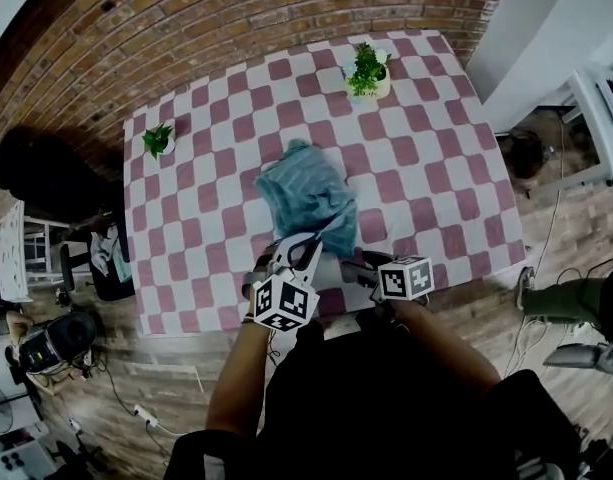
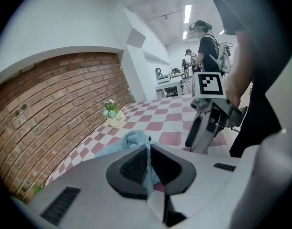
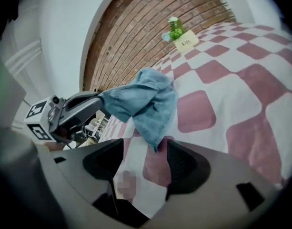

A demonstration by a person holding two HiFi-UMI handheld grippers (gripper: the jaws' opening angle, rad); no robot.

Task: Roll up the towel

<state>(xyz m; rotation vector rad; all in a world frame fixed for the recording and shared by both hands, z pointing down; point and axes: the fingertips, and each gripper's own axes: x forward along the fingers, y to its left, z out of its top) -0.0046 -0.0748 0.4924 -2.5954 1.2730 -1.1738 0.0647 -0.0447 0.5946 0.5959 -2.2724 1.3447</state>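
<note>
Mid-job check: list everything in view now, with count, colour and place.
towel: one, blue, crumpled mid-table, near end lifted.
larger plant: one, green in a white pot, far right of the table.
smaller plant: one, green, table's left edge.
tablecloth: one, red-and-white checked, covering the table.
brick wall: one, red-brown, behind the table.
left gripper: one, grey with black fingers, shut on the towel's edge.
right gripper: one, same colours, fingers apart, a towel corner hanging between them, not gripped.
</note>
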